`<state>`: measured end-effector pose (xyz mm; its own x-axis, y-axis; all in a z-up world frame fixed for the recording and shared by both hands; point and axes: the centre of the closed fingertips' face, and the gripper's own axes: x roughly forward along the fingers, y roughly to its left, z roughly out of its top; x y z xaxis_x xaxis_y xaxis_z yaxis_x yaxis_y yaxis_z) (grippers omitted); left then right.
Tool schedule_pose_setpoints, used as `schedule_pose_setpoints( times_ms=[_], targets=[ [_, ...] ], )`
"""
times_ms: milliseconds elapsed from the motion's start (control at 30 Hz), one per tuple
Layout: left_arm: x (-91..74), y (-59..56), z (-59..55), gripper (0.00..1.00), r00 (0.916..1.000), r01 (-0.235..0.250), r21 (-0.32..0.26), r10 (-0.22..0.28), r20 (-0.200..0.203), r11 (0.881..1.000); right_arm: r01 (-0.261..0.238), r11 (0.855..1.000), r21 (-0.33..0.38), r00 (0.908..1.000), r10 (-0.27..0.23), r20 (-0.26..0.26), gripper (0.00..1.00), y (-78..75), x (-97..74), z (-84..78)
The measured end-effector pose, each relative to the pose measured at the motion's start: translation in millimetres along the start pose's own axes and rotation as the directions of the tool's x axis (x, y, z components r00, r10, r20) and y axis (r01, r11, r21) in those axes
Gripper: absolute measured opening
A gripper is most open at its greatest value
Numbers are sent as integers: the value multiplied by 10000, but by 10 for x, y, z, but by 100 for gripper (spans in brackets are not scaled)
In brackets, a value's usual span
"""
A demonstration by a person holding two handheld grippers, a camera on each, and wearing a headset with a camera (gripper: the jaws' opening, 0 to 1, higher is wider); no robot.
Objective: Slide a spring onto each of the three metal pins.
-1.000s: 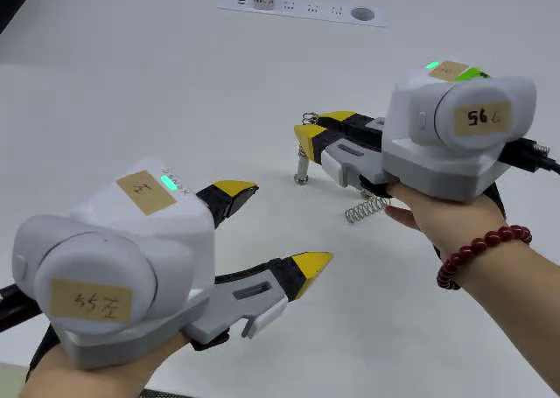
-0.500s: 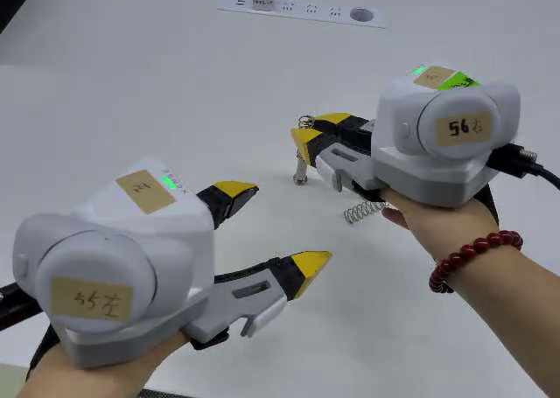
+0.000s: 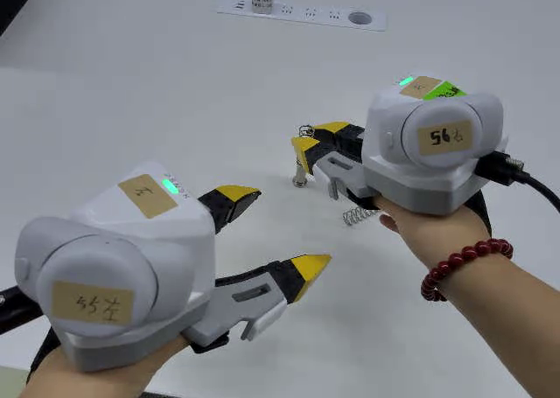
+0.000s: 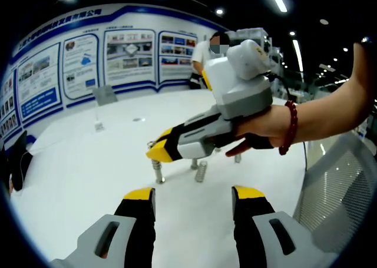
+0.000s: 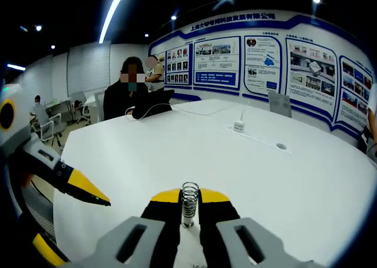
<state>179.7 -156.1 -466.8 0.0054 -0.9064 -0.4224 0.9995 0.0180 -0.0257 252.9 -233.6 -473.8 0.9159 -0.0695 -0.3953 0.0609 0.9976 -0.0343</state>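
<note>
White-grey left gripper and right gripper had yellow-tipped black jaws; behind the right gripper were a red bead bracelet and a black cable.

Right sticker, on your right gripper: handwritten "56", then an unclear mark.
Left sticker, on your left gripper: "55", then an unclear mark.
Wall banner: Chinese characters, too small to read.

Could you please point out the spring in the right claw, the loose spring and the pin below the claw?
Held spring (image 5: 189, 198): right gripper view, middle coils.
Loose spring (image 3: 354, 215): head view, middle of the coil.
Pin (image 3: 300, 172): head view, lower shaft.
</note>
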Motion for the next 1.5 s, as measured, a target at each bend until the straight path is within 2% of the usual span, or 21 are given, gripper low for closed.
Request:
schedule_pose_setpoints(
  times_ms=[467,967,1200,1300,1500],
  targets=[
    [3,-11,-1,53,10000,69,19,-69,-9,10000,92,9997,225,9972,-75,-749,12,-22,74,-183],
    [0,2,5,51,10000,37,27,-37,0,10000,284,9977,623,9923,-207,-1224,12,11,136,-315],
    [1,3,0,51,10000,34,53,-34,-24,10000,308,9968,740,9923,-216,-1223,12,15,153,-304],
    [1,11,-4,51,10000,6,56,-6,-42,10000,228,9983,535,9919,-159,-1263,12,32,148,-300],
    [0,15,-3,53,10000,-31,114,31,-30,9999,134,9992,372,9942,-94,-1071,18,42,86,-218]
  ],
)
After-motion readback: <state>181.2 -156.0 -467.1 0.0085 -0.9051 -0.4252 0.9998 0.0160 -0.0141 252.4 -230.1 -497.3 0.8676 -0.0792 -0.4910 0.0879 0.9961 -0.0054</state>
